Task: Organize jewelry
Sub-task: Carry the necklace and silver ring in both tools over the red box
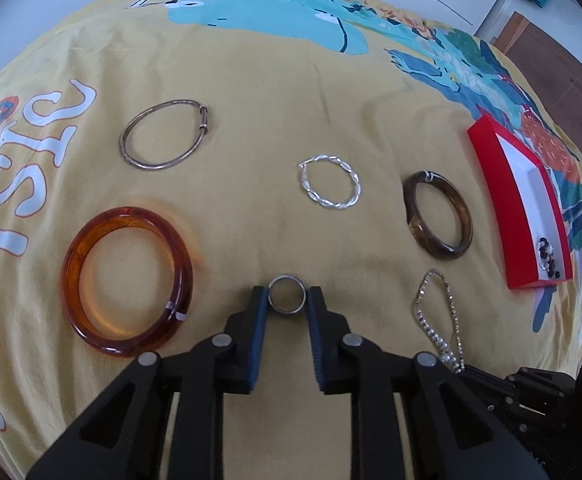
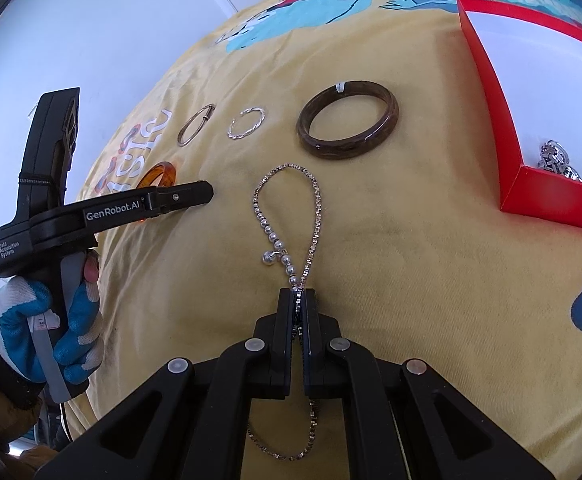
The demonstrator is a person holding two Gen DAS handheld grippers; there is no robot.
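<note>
The left gripper (image 1: 287, 294) has its jaws narrowed around a small ring (image 1: 287, 294) on the near bedspread (image 1: 251, 100). The right gripper (image 2: 297, 294) pinches the beaded chain (image 2: 287, 216). Lift both straight up, then carry them right to the red box (image 2: 503, 120), keeping the chain from snagging.

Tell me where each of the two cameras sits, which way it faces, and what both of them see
Left wrist: rides the left gripper, facing forward over the yellow cloth; its fingers flank a small silver ring.
Right wrist: rides the right gripper, facing forward, jaws shut on a silver chain bracelet; the gloved left hand shows at left.
Shared: dark brown bangle, twisted silver bangle, red box.
</note>
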